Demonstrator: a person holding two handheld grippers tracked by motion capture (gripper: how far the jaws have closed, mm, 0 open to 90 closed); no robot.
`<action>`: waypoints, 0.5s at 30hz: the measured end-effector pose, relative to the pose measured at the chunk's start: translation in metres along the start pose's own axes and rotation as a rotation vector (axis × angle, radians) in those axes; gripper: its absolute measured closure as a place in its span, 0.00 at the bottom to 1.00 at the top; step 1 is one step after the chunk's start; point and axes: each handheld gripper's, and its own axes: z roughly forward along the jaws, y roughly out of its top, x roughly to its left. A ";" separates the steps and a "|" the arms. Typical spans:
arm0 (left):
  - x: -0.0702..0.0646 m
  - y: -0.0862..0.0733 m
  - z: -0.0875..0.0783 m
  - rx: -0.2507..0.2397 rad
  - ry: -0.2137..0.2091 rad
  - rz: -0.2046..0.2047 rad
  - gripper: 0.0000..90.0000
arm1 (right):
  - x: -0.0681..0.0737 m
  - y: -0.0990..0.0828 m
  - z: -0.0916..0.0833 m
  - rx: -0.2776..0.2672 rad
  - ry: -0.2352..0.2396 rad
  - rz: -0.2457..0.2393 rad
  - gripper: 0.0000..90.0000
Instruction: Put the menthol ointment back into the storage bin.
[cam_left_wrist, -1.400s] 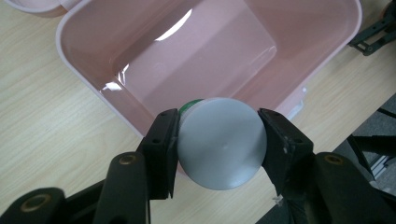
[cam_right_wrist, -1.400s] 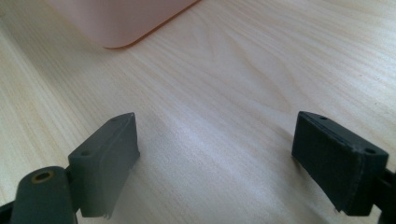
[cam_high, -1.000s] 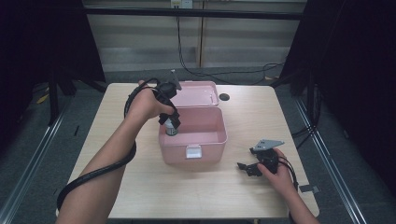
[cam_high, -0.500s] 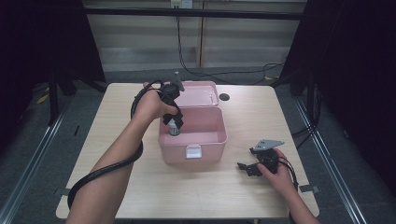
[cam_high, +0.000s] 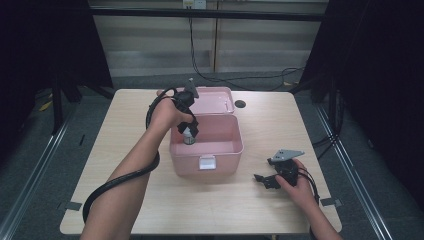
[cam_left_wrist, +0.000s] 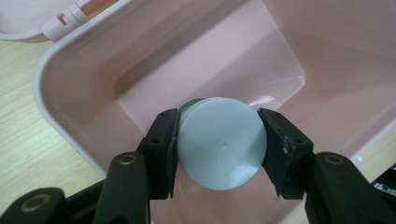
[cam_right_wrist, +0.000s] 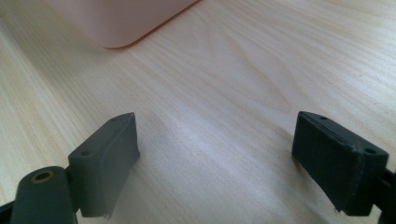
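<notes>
Bottle (cam_left_wrist: 220, 142) position: clamped between my left jaws, one black pad pressed to each side of its round white cap. A green band shows just under the cap at the upper left edge. The body below the cap is hidden from the left gripper view.

Left gripper (cam_high: 189, 131) position: in the high view it points down into the pink box (cam_high: 220, 150), at the left end of the open compartment, with the bottle (cam_high: 188, 138) hanging inside the box walls. Whether the bottle's base touches the box floor cannot be determined. The box lid (cam_high: 215, 100) lies folded open behind the compartment, and a white latch (cam_high: 207, 162) sits on the front wall.

Right gripper (cam_high: 270, 181) position: resting low on the counter (cam_high: 280, 125), to the right of the box and well apart from it, held in my right hand (cam_high: 299, 186). Its jaws stand wide apart with bare wood grain between them. In the right gripper view, a rounded corner of the pink box (cam_right_wrist: 116, 23) appears at the top left.

Box position: middle of the counter, upright, lid open.
</notes>
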 end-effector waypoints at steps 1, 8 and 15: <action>0.000 0.000 0.001 0.000 -0.001 -0.005 0.56 | 0.000 0.000 0.000 0.000 0.000 0.000 0.15; 0.004 0.004 0.009 -0.009 0.003 -0.026 0.56 | 0.000 0.000 0.000 -0.002 -0.001 0.001 0.15; 0.006 0.006 0.016 -0.004 0.012 -0.037 0.56 | 0.000 0.000 0.000 -0.002 0.000 0.001 0.15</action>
